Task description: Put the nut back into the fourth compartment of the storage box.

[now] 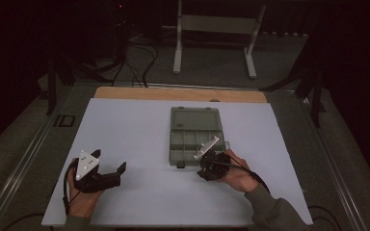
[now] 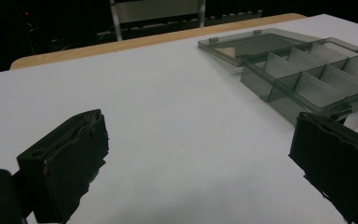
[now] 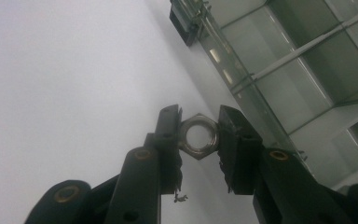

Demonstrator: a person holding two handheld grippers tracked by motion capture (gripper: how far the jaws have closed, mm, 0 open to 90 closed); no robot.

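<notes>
Right gripper (image 1: 211, 166): high view, held at the near edge of the open box (image 1: 195, 134), grey plate on top, jaw tips hidden by its body. Left gripper (image 1: 110, 174) rests on the white table (image 1: 135, 139) well left of the box, jaws spread wide, nothing between them. Box lid lies flat on the far side, tray of compartments nearer the person.

Left gripper view: both jaws far apart over bare table; box (image 2: 307, 74) ahead to the right, lid open, compartments look empty.

Right gripper view: gripper (image 3: 198, 135) clamped on a hex nut (image 3: 197, 136), pads pressing its opposite flats, hole facing the camera. Nut sits above the table, just beside the box wall (image 3: 242, 88), outside the compartments.
</notes>
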